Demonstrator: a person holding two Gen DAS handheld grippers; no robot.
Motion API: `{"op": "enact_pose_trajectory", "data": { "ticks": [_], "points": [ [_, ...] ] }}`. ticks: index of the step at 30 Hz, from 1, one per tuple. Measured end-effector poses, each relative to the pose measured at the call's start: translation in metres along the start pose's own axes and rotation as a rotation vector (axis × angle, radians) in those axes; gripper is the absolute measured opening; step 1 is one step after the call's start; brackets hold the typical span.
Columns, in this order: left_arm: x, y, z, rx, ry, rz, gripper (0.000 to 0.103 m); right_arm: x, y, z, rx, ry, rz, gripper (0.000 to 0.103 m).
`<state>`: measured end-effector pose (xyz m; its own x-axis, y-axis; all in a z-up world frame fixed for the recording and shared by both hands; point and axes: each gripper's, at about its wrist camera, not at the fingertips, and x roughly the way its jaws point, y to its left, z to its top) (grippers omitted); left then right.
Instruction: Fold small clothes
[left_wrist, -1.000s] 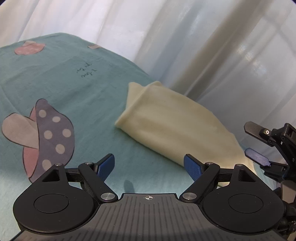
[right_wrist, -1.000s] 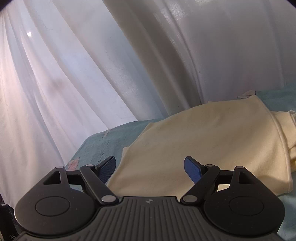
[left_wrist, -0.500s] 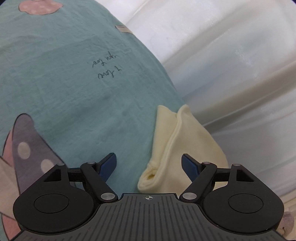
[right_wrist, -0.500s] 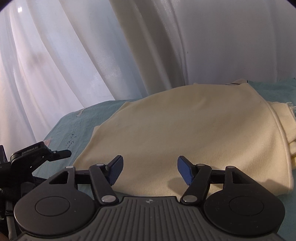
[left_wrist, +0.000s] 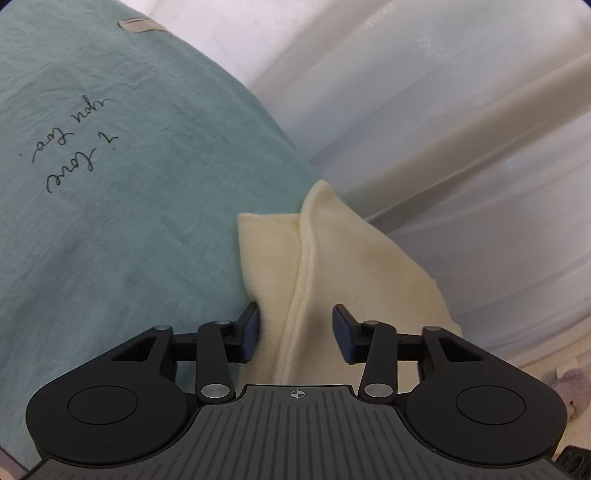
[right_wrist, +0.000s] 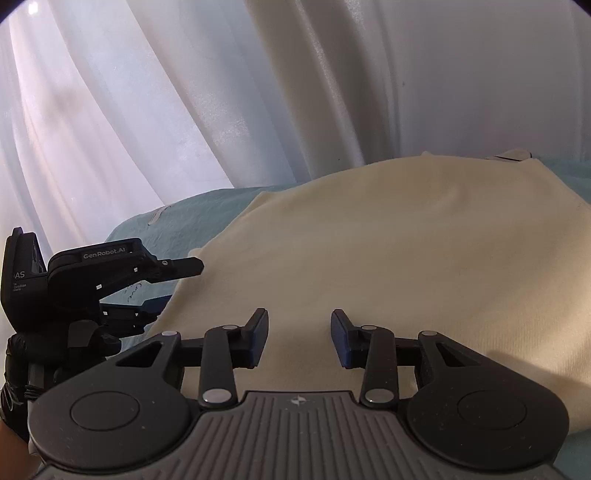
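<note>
A folded cream garment (left_wrist: 332, 258) lies on a teal bedsheet (left_wrist: 129, 184); it also fills the right wrist view (right_wrist: 388, 258). My left gripper (left_wrist: 295, 334) is open, its jaws straddling the garment's folded corner edge, left pad against the cloth. Seen from the right wrist view, the left gripper (right_wrist: 177, 284) has one finger above and one below the garment's left corner. My right gripper (right_wrist: 297, 338) is open, low over the garment's near edge, with cloth between the jaws.
White curtains (right_wrist: 184, 110) hang close behind the bed's far edge. The sheet carries handwritten text (left_wrist: 74, 147) and a small label (left_wrist: 142, 26). A greyish soft object (left_wrist: 569, 387) sits at the lower right of the left wrist view.
Both grippers have moved in onto the garment and narrowed their jaws. The left one slid forward around the folded corner; the right one dropped closer to the near edge.
</note>
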<state>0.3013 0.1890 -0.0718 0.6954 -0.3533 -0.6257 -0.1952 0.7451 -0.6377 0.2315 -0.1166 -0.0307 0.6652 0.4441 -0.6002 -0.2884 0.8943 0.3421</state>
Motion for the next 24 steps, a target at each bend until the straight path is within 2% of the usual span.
{"op": "enact_pose_trajectory", "data": {
  "ticks": [2, 5, 8, 11, 15, 16, 18, 21, 24],
  "points": [
    [0.001, -0.002, 0.0, 0.009, 0.014, 0.002, 0.027, 0.005, 0.005, 0.002, -0.007, 0.002, -0.008, 0.026],
    [-0.001, -0.007, -0.001, 0.036, 0.012, 0.011, 0.022, 0.013, 0.01, 0.003, 0.003, 0.002, -0.038, 0.021],
    [-0.005, -0.011, 0.001, 0.054, 0.004, -0.003, 0.021, 0.018, 0.012, 0.001, -0.013, -0.001, -0.061, 0.02],
    [-0.009, -0.011, 0.003, 0.028, -0.002, -0.038, 0.02, 0.019, 0.017, 0.001, -0.058, -0.002, -0.08, 0.02],
    [-0.017, -0.021, 0.003, 0.038, -0.021, -0.054, 0.019, 0.014, 0.017, 0.001, -0.02, -0.044, -0.023, 0.019],
    [-0.018, -0.026, 0.004, 0.046, -0.023, -0.061, 0.018, 0.022, 0.019, -0.001, -0.032, 0.002, -0.042, 0.019],
    [-0.018, -0.036, 0.005, 0.058, -0.026, -0.07, 0.018, 0.022, 0.019, -0.002, -0.067, 0.013, -0.029, 0.019],
    [-0.024, -0.059, 0.005, 0.091, -0.033, -0.077, 0.017, 0.007, 0.005, 0.006, 0.03, 0.009, 0.03, 0.018],
    [-0.027, -0.092, -0.002, 0.146, -0.036, -0.118, 0.017, -0.024, -0.018, 0.009, 0.104, -0.06, 0.015, 0.019]
  ]
}}
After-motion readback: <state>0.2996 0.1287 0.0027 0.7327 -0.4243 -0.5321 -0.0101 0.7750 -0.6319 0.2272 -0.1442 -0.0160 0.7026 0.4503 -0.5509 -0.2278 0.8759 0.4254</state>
